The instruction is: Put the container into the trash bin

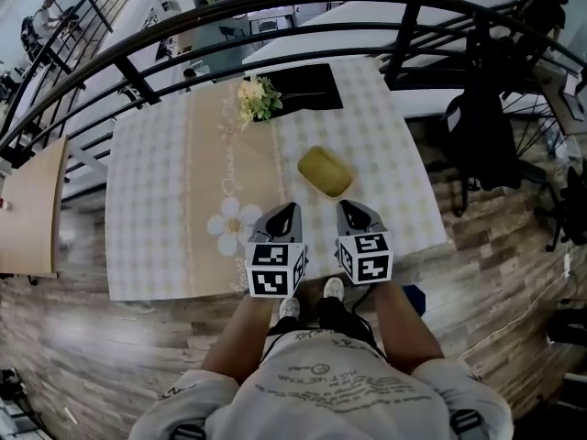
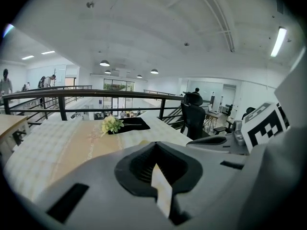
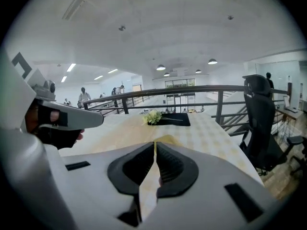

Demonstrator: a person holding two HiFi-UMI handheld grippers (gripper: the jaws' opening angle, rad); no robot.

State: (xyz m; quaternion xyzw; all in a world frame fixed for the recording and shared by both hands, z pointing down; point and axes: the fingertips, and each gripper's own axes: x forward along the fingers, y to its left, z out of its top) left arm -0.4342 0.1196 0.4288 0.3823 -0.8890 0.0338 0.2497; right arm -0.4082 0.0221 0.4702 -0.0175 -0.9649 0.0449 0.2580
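Note:
A yellow oval container lies on the checked tablecloth, right of the beige runner, just beyond both grippers. My left gripper and right gripper hover side by side over the table's near edge, tips pointing at the container, apart from it. In the left gripper view the left gripper has its jaws together with nothing between them. In the right gripper view the right gripper is shut too, and a sliver of the container shows just above its tips. No trash bin shows in any view.
A small flower bunch and a black mat lie at the table's far end. A dark railing curves behind it. A black office chair stands to the right. A dark blue object sits under the near right corner.

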